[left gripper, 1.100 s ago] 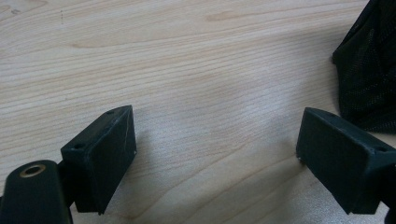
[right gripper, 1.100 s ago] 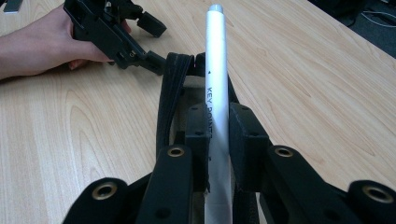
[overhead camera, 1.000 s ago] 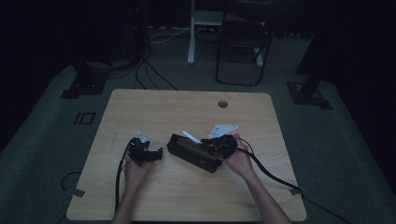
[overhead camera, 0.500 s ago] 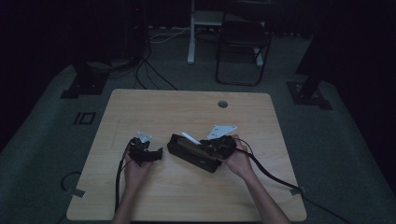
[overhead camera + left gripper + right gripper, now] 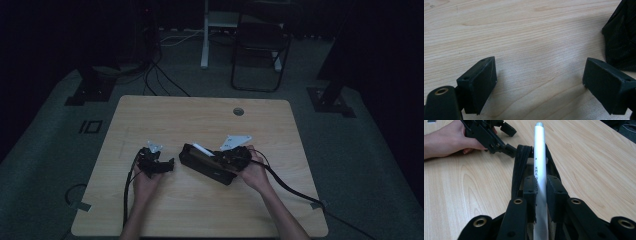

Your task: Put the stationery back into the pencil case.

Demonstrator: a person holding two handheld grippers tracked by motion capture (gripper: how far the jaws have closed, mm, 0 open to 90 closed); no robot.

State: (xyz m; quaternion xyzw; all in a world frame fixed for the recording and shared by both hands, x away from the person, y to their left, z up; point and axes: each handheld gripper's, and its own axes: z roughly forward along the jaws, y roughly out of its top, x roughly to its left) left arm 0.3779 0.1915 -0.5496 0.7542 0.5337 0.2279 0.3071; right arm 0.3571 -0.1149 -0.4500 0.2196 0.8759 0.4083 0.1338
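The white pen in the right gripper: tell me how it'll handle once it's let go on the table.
The white pen looks stiff and slim, so probably light. Its round smooth barrel would likely roll on the flat table, and may slip between the right gripper pads.

Pen (image 5: 540, 157): white, black lettering, grey tip.
Pouch (image 5: 207, 165): black mesh.
Table (image 5: 200, 120): pale wood grain.
Grippers (image 5: 541, 192) (image 5: 539, 85): black, brass-ringed holes.
Chair (image 5: 260, 40): black.

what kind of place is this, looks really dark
Probably a dim lab or studio set up for recording, not a home. A light wooden table stands alone on grey carpet, black stand bases flank it, loose cables run across the floor, and a black folding chair sits behind.
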